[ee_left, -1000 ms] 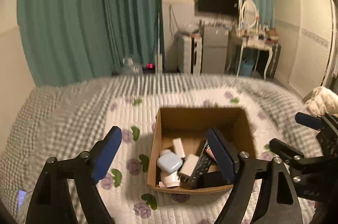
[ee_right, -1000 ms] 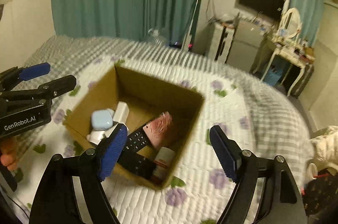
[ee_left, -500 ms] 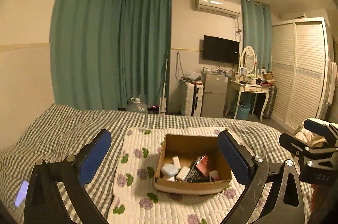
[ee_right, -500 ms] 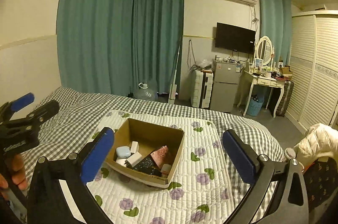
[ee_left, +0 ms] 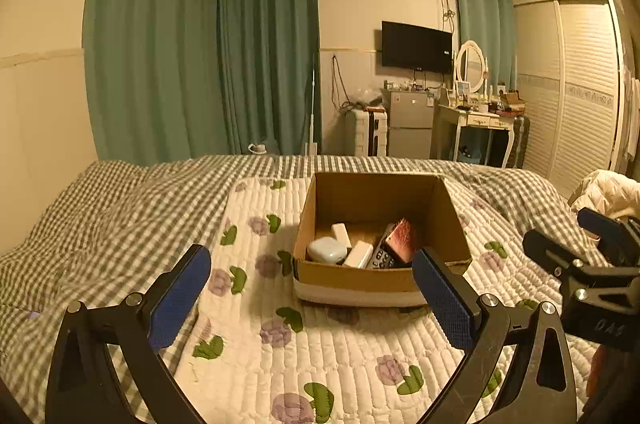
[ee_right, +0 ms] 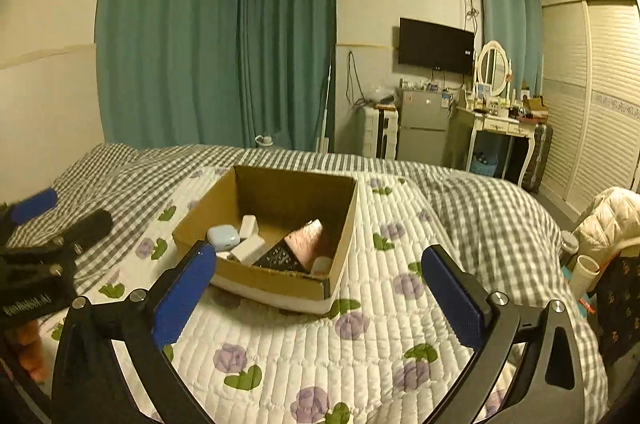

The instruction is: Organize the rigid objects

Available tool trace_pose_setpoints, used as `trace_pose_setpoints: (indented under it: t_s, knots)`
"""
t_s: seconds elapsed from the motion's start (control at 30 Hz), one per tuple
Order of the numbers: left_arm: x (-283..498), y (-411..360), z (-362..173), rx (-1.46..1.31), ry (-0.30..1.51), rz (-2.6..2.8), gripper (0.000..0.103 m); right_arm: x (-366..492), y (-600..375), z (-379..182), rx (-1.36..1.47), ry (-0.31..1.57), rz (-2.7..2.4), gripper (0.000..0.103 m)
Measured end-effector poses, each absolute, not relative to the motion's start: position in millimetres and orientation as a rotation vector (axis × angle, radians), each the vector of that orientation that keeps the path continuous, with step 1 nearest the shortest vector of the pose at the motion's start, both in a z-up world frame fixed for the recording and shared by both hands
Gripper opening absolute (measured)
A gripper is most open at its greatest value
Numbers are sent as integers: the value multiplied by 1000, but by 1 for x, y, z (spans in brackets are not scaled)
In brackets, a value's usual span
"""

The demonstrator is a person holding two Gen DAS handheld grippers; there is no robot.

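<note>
An open cardboard box (ee_left: 360, 280) (ee_right: 276, 284) sits on a floral quilted mat (ee_left: 320, 352) (ee_right: 360, 344) on the bed. Inside lie a pale blue case (ee_left: 326, 250) (ee_right: 222, 236), white blocks (ee_left: 359, 254) (ee_right: 249, 248), a black remote (ee_left: 382, 256) (ee_right: 280, 256) and a pink shiny item (ee_left: 402, 234) (ee_right: 308, 238). My left gripper (ee_left: 310, 298) is open and empty, held back from the box's near side. My right gripper (ee_right: 316, 296) is open and empty, also in front of the box. Each gripper shows at the edge of the other's view.
A grey checked blanket (ee_left: 100, 216) covers the bed. A white padded jacket (ee_right: 612, 220) lies at the right. Beyond the bed stand teal curtains (ee_left: 200, 55), a small fridge (ee_left: 410, 123), a dressing table (ee_left: 476, 119) and a white wardrobe (ee_left: 580, 83).
Both grippers have pulled up and back from just over the box, so the whole room came into view. They have since lowered slightly toward the bed. Both stay open.
</note>
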State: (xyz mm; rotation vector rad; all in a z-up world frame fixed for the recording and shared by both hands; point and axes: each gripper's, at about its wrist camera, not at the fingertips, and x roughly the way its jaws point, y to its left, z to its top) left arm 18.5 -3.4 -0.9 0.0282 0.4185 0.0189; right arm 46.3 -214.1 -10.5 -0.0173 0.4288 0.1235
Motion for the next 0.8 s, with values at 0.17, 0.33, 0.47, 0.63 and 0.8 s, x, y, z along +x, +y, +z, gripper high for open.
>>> trace_pose_setpoints:
  t_s: [0.17,0.33,0.47,0.63,0.8]
  knots:
    - [20,-5,-8,30,409,10,103,46,-215,-18,-6,426,119,103]
    - [25,-5,-13,21,438,-2,103,51,-220,-23,14,448,116,103]
    - [24,-5,-15,25,443,-7,103,52,-220,-24,9,447,116,103]
    - [23,-4,-16,31,444,-8,103,52,-215,-26,-14,447,111,103]
    - [23,-1,-16,18,448,-3,103,53,-211,-28,-28,451,110,103]
